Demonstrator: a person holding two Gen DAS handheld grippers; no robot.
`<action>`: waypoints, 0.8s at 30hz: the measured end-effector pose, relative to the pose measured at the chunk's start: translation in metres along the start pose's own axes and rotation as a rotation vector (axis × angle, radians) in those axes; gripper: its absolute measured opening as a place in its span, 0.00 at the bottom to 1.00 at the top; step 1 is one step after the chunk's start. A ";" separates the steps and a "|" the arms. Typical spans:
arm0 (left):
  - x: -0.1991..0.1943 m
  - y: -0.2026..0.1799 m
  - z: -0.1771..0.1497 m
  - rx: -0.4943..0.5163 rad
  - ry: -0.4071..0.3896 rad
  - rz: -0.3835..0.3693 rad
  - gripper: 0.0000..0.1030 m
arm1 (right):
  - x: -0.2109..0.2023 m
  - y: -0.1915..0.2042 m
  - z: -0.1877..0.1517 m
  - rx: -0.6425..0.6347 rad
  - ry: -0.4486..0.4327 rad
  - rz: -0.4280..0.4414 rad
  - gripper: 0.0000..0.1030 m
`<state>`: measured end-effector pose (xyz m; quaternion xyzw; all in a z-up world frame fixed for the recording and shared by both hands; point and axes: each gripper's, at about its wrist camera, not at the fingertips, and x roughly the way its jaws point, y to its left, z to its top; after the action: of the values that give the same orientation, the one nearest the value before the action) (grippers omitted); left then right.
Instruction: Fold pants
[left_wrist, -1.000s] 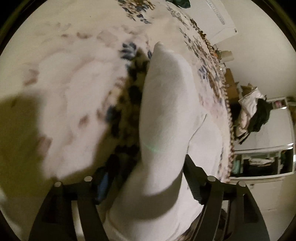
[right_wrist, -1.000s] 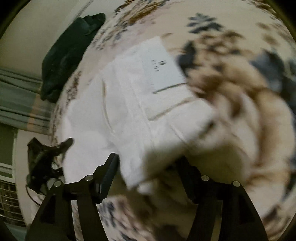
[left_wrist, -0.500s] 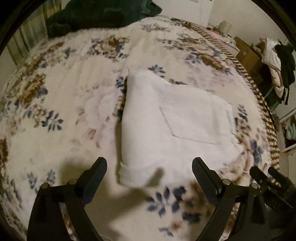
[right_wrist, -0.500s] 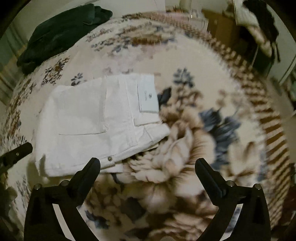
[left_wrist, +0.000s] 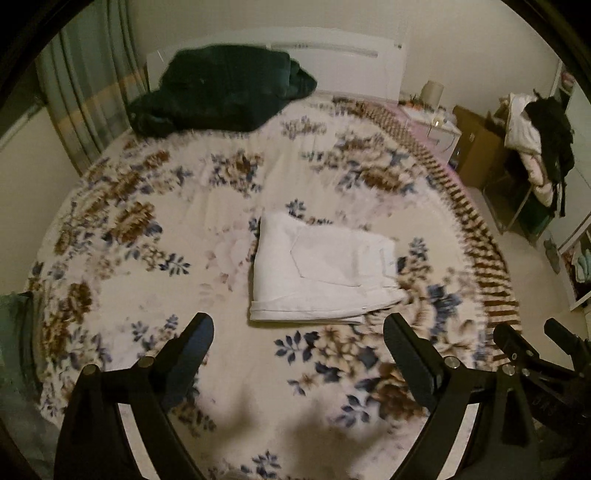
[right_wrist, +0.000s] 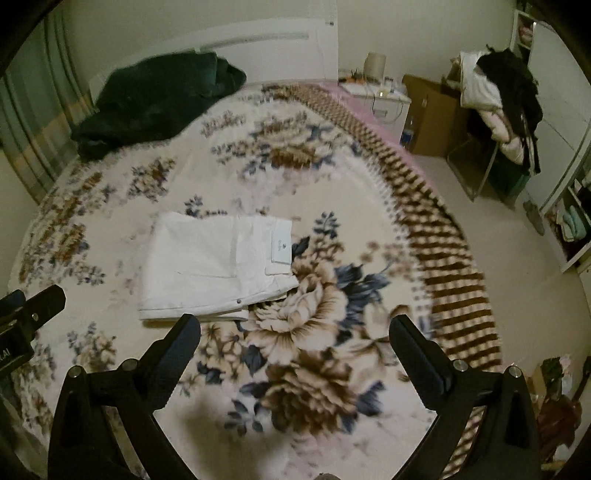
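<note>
The white pants (left_wrist: 321, 273) lie folded into a flat, thick rectangle on the bed, ahead of both pairs of fingers and touching neither. The cloth looks like smooth, stiff cotton with stitched seams; a patch pocket shows on top, and in the right wrist view a small metal stud and a pale rectangular label (right_wrist: 281, 243) sit near the waistband end. The layered edges face the cameras as a stacked hem.

Under the pants spreads a fuzzy blanket (left_wrist: 147, 258) — cream pile with brown and blue flowers and a striped brown border along the side to the right of the fingers. Its pattern is smeared by blur.

The left gripper (left_wrist: 298, 341) has its black fingers spread wide, nothing between them. The right gripper (right_wrist: 295, 338) is likewise spread and empty; the pants lie ahead and to the left of it.

Far beyond the fingers a dark green garment (left_wrist: 221, 96) is heaped at the head of the bed — its folds too dark to read. To the far right a chair piled with clothes (right_wrist: 502, 88) is partly cut off by the lens edge.
</note>
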<state>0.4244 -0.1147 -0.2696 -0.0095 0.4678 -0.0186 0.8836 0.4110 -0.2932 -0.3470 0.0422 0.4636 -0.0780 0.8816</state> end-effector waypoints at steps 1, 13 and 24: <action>-0.017 -0.003 -0.001 -0.004 -0.013 0.001 0.91 | -0.016 -0.003 0.000 -0.001 -0.010 0.003 1.00; -0.210 -0.028 -0.020 -0.054 -0.167 0.023 0.91 | -0.258 -0.032 -0.002 -0.058 -0.196 0.047 1.00; -0.293 -0.023 -0.040 -0.022 -0.224 0.044 0.91 | -0.394 -0.032 -0.023 -0.068 -0.275 0.038 1.00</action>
<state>0.2265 -0.1259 -0.0489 -0.0108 0.3662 0.0069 0.9305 0.1664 -0.2826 -0.0357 0.0100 0.3400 -0.0504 0.9390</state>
